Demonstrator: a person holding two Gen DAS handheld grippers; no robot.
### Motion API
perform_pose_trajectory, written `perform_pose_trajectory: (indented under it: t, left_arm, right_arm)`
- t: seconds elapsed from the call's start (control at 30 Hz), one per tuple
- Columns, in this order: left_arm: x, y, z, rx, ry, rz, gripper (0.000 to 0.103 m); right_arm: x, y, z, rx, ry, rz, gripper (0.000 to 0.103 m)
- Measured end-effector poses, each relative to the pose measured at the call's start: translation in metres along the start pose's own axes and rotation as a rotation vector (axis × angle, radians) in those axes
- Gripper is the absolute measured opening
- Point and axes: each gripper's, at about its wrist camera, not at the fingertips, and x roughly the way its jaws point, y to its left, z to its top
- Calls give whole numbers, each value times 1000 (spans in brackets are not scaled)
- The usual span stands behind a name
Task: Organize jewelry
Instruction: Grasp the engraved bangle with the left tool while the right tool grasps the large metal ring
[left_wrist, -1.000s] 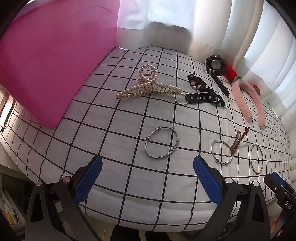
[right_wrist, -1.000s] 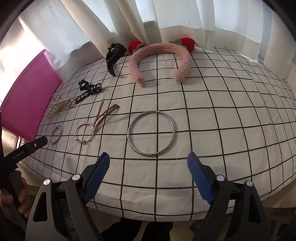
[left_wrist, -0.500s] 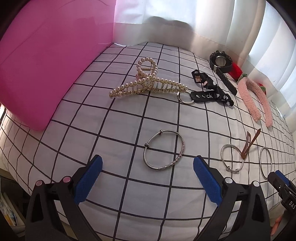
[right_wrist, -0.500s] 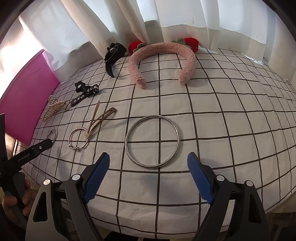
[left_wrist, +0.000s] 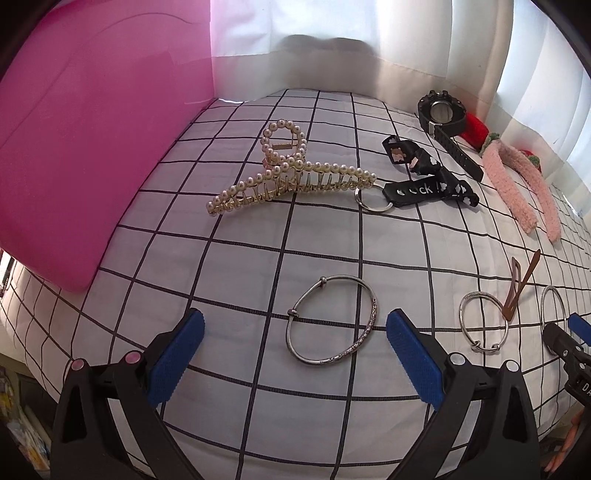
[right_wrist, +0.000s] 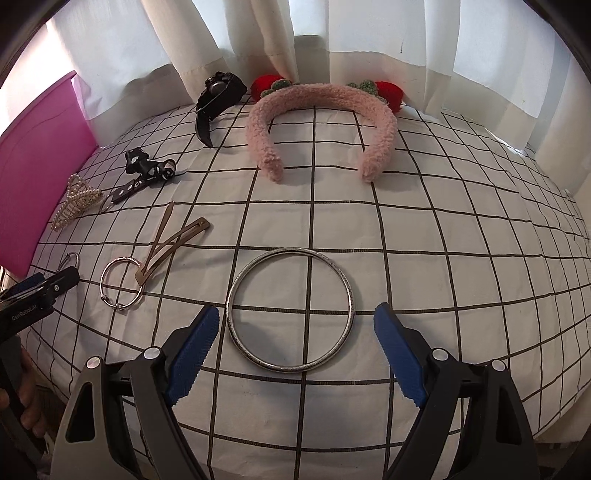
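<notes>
Jewelry lay spread on the checked sheet (right_wrist: 443, 229), with the left gripper (left_wrist: 295, 354) spread empty around a thin bangle (left_wrist: 332, 321) and the right gripper (right_wrist: 295, 349) spread empty around a large ring (right_wrist: 290, 308), apparently each lined up for 1 pickup.

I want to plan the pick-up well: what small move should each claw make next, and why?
Probably lower both a little further. The left claw stands open around the thin bangle, and the right claw, its jaws opening, frames the large ring. Neither touches its piece yet, both lying flat on the checked sheet.
</notes>
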Motion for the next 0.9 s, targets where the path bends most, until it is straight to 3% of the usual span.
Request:
perform_pose_trajectory:
  t: [0.2,0.57,0.77,0.9]
  left_arm:
    - [1,0,1,-3,-21,1,98]
    - [-1,0,-5,5,-82,1,98]
    - [-2,-1,-7,14,-108,1,97]
    - [-5,-3,-8,27,-119,-11,89]
  right_arm:
    - [6,-2,1,-12,-14,-13,94]
    - [7,-1,-2,-40,-100,-6,95]
    - [6,0,-3,-50,-106,5,94]
    - [5,-1,-3,-57,-108,14,92]
